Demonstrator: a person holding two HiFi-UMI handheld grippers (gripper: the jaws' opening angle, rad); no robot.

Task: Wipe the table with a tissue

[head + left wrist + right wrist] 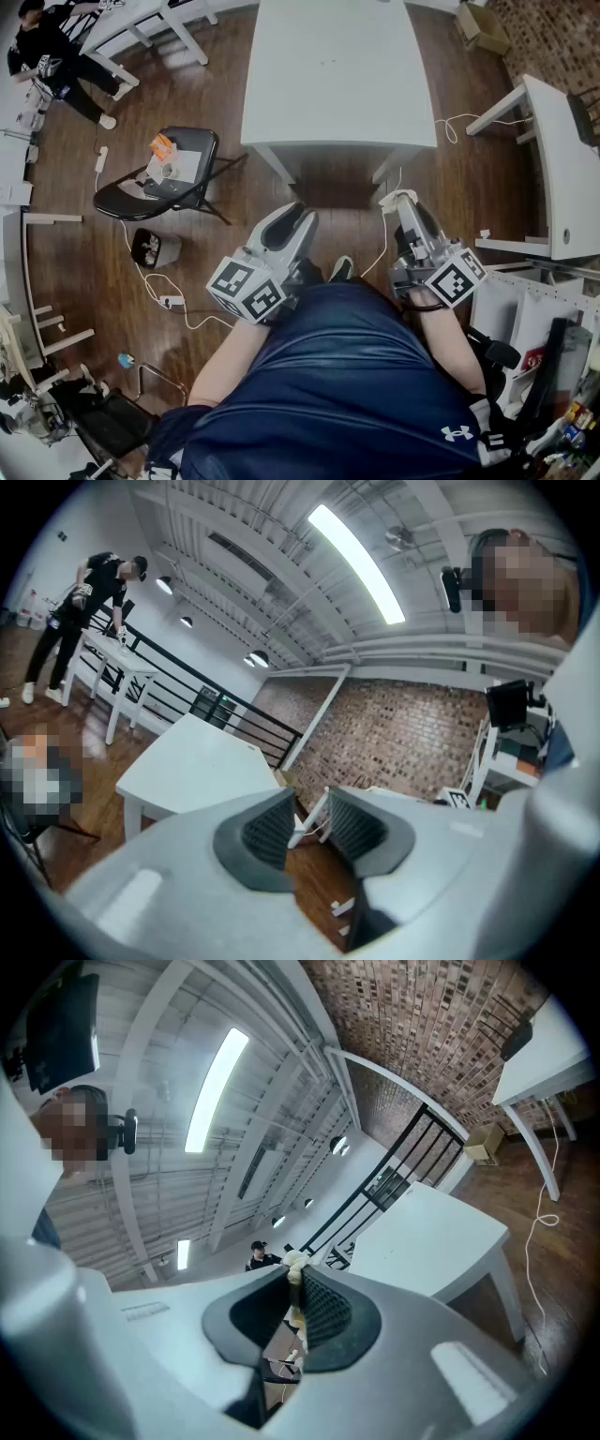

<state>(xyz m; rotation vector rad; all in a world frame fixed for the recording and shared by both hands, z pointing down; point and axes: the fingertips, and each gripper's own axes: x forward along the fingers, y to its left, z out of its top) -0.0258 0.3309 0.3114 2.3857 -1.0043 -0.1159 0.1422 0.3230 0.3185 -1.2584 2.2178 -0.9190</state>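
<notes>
Now: two claws | left claw (310,810) apart, empty | right claw (296,1279) clamping one tissue (294,1261)

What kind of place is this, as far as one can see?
Probably a workshop or lab space: plain white tables on a wooden floor, a brick wall, an exposed industrial ceiling.

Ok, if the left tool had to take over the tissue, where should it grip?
Probably the tuft of tissue poking past the right tool's tips, coming from the table side: the rest is pinched flat between those jaws, so only that crumpled end is free. The left tool is open and empty.
</notes>
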